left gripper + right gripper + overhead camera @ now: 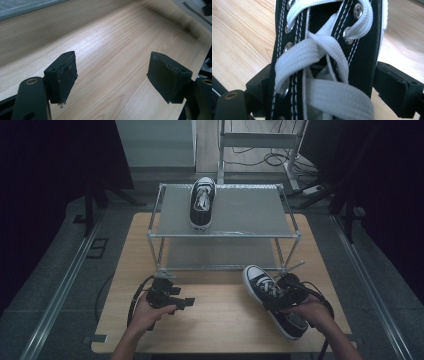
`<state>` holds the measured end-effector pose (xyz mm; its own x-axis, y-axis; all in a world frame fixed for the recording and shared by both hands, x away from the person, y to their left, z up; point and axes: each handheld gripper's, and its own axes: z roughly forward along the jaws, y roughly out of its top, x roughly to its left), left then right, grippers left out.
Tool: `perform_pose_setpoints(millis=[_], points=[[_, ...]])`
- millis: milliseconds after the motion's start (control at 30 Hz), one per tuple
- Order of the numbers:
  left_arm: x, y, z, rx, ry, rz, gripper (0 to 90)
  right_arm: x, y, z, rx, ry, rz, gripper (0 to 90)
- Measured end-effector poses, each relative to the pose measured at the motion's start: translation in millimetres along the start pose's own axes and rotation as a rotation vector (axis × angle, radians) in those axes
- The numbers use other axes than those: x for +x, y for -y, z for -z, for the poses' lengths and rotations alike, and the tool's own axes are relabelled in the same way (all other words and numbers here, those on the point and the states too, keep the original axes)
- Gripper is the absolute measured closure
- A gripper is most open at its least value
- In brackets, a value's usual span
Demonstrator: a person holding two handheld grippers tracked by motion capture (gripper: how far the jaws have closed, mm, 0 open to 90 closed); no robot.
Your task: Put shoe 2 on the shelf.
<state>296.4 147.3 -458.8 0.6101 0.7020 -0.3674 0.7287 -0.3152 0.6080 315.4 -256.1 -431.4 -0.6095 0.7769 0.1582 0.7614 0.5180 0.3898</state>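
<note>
1. The right gripper point(281, 296) had its two jaws pressed against the sides of a black shoe point(322, 62), one jaw on each side of the laced part. The white laces point(329, 50) sat right between them.
2. That shoe lay on the wooden table point(220, 320) at about 4 o'clock, with its white toe pointing toward the rack.
3. The left gripper point(112, 75) had its jaws wide apart and held nothing. Bare wood showed between them. It waited at about 8 o'clock on the table.
4. A metal rack point(225, 235) stood at 12 o'clock. A second shoe point(202, 202) that looked the same already stood on its top shelf, toward the left.
5. I think the step in hand was grabbing the shoe on the table so it could join its twin.
6. The next move would likely need a firm squeeze, a lift clear of the rack's front bar, and a gentle set-down at 3 o'clock of the second shoe.
</note>
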Motion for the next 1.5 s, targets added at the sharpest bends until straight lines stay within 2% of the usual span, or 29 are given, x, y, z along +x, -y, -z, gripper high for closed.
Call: perform_pose_setpoints(millis=[167,233,267,333,533,700,1000,1233,1500], points=[[-0.3,-0.4,-2.0,0.005,0.004,0.000,23.4,-6.9,13.2,27.0,-0.034,0.015,-0.021,12.0],[-0.3,-0.5,-2.0,0.005,0.005,0.000,23.4,-7.6,14.5,31.4,-0.038,0.018,-0.024,12.0],[-0.1,-0.6,-1.9,0.004,0.005,0.000,23.4,-9.2,16.8,40.7,-0.049,0.032,-0.029,12.0],[0.2,-0.6,-1.6,0.003,0.007,0.002,23.4,-9.8,17.3,43.6,-0.054,0.035,-0.033,12.0],[0.8,-0.5,-1.3,0.004,0.010,0.004,23.4,-13.7,19.4,67.3,-0.085,0.043,-0.039,12.0],[1.3,-0.8,-3.0,0.008,0.011,0.007,23.5,-14.7,16.1,77.9,-0.090,0.051,-0.039,12.1],[2.2,-0.9,-5.0,0.014,0.013,0.008,23.5,-15.5,-6.8,107.0,-0.115,0.050,-0.032,12.1],[4.0,-0.9,-5.4,0.017,0.016,0.011,23.5,-14.6,-31.0,130.0,-0.141,0.051,-0.032,12.2],[4.9,-0.9,-5.6,0.017,0.016,0.013,23.5,-15.3,-52.3,137.0,-0.125,0.068,-0.035,12.2]])
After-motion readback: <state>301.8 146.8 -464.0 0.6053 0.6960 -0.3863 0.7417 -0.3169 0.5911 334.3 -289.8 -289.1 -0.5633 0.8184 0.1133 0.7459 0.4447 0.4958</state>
